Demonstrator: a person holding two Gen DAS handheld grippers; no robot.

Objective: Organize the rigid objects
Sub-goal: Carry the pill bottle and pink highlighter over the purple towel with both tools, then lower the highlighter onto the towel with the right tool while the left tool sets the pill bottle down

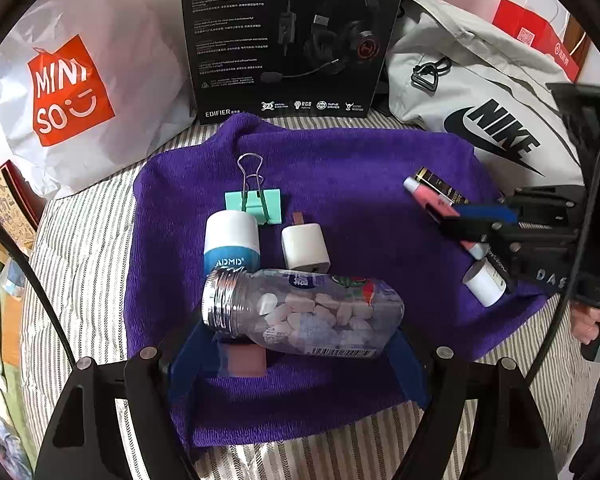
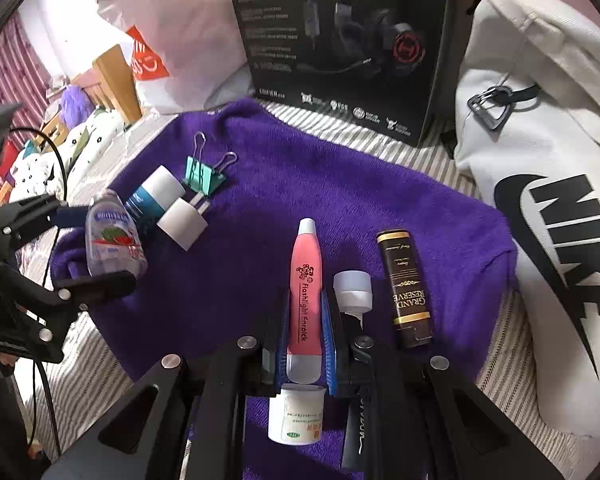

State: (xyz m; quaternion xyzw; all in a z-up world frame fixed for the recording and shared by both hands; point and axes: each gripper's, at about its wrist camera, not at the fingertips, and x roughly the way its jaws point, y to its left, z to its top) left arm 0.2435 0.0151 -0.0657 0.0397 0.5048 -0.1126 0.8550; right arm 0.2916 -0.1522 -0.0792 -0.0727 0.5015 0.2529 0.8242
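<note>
Striped bedding carries a purple towel (image 1: 340, 184), with a headset box (image 1: 288, 36) at 12 o'clock, a white shopping bag (image 1: 80, 92) at 10 and a Nike bag (image 1: 480, 100) at 2. From the left wrist, the left gripper (image 1: 296, 364) has its blue fingers (image 1: 410, 364) spread wide around a clear bottle (image 1: 304, 312) of white tablets lying on its side; whether they touch it I cannot tell. Just beyond lie a white-capped blue tube (image 1: 231, 240), a white charger (image 1: 304, 250) and a green binder clip (image 1: 254, 200).

From the right wrist, the right gripper (image 2: 305, 344) clamps a pink pen (image 2: 305, 280) pointing to 12. At 1 o'clock lies a brown stick (image 2: 404, 288), a small white cap (image 2: 353, 286) between them. A white jar (image 2: 296, 416) lies below the fingers.
</note>
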